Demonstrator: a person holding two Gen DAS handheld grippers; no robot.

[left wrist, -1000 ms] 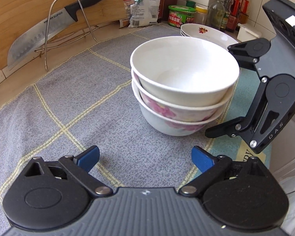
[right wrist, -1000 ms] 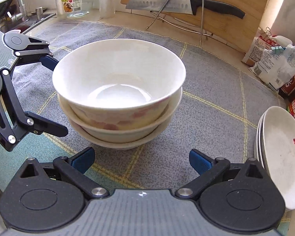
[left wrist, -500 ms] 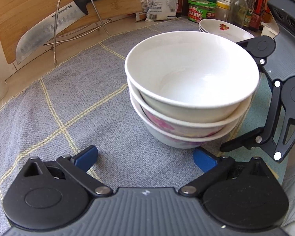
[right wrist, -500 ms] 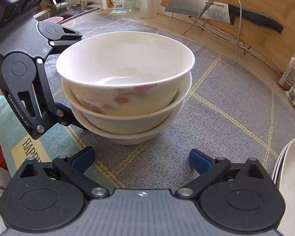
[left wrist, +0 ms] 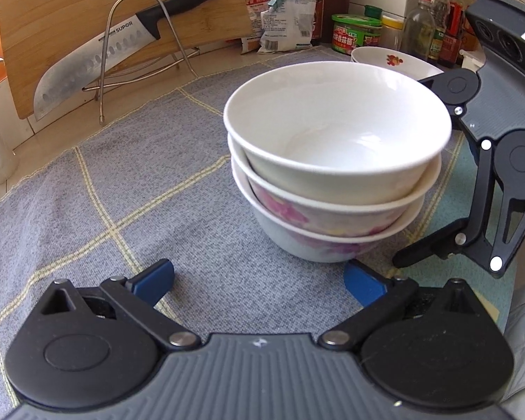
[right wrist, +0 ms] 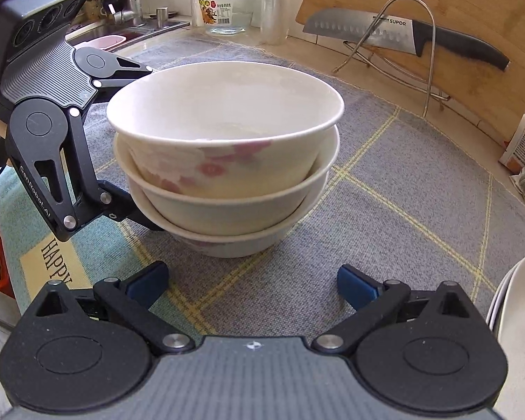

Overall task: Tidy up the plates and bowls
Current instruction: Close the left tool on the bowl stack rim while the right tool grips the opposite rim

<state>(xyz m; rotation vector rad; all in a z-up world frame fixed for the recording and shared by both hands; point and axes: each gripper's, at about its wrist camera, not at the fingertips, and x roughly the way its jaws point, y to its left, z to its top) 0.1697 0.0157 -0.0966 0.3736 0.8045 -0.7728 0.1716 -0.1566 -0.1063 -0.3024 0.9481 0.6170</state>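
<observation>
Three white bowls with pink flowers sit nested in one stack [left wrist: 336,161] on the grey checked cloth [left wrist: 140,182]. My left gripper [left wrist: 259,280] is open at its widest, and the stack stands just ahead of its blue pads, nearer the right one. My right gripper [right wrist: 252,283] is also open, facing the same stack [right wrist: 227,154] from the opposite side, with nothing between its pads. Each gripper shows in the other's view, close beside the stack. White plates [left wrist: 392,61] lie stacked behind the bowls, and the same plates [right wrist: 518,315] show at the right edge of the right wrist view.
A wooden cutting board [left wrist: 87,17] leans at the back with a large knife [left wrist: 98,56] in a wire rack. Food bags [left wrist: 283,10], jars and bottles [left wrist: 434,24] crowd the back corner. A glass jar [right wrist: 227,3] and a sink [right wrist: 122,31] lie behind the cloth.
Both grippers have drawn closer to the bowl stack, which now looks larger in both views. The right gripper swung round, so the plates slid to the right edge of its view.
</observation>
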